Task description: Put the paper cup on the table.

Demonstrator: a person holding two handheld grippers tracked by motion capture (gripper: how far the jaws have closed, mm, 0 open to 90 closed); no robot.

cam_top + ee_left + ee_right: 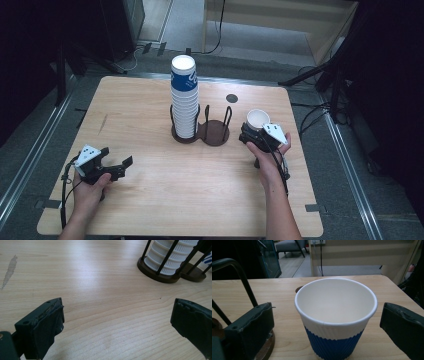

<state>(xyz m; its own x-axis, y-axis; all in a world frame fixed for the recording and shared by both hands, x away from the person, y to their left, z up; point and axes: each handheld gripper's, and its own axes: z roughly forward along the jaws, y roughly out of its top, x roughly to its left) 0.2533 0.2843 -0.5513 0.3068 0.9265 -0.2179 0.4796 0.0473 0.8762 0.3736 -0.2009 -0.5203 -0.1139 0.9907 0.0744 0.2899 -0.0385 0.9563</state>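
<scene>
A single paper cup is standing upright on the wooden table, right of the middle of the high view, just beside the dark cup holder. The right gripper is sitting around it. In the right gripper view the cup is filling the middle of the frame, white inside with a blue ribbed band low down, and the two black jaws are standing wide open on either side, not touching it. So the cup is not being held yet.

The left gripper is resting at the lower left of the high view, jaws wide apart, holding nothing. It is well away from the tall stack of cups standing in the holder's left ring.

What could go wrong? The cup is thin and light. If the jaws squeeze too hard, it may crumple. If one jaw bumps it first, it may slide or tip over. If the gripper swings left, it may knock the holder's wire posts and shake the tall stack.
</scene>
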